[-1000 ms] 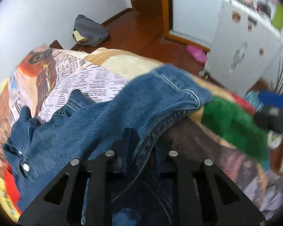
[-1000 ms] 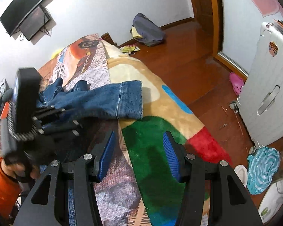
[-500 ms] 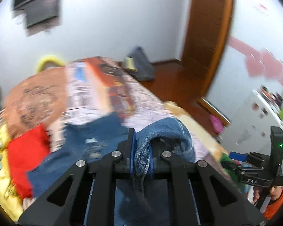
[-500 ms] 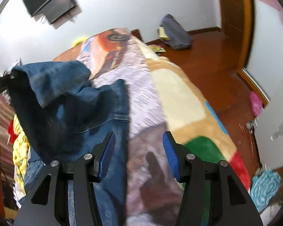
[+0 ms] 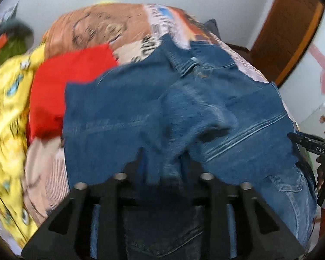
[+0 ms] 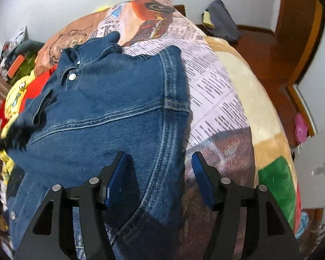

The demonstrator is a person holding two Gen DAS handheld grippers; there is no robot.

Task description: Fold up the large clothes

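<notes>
1. A dark blue denim jacket [image 6: 110, 117] is laid on the bed [image 6: 231, 65], over a quilt printed with newspaper text. The collar and a snap button are pointed toward the far wall, the hem toward the cameras, so the long axis is judged to run away from the viewer.
2. A sleeve appears to be folded in across the body; in the blurred left view a fold of denim is seen draped between the fingers of the left hand-held gripper [image 5: 162, 169].
3. The jaws of the left hand-held gripper have just been opening; whether the cloth is pinched or already let go cannot be told through the blur. A release after the fold is judged likely.
4. The right hand-held gripper [image 6: 160, 173] is spread, its jaws just opened wider, poised over the jacket's right side seam and not pressing it; judged ready for the next edge.
5. A red garment [image 5: 71, 82] and a yellow cartoon-print cloth [image 5: 8, 117] are lying just beside the jacket, on its left.
</notes>
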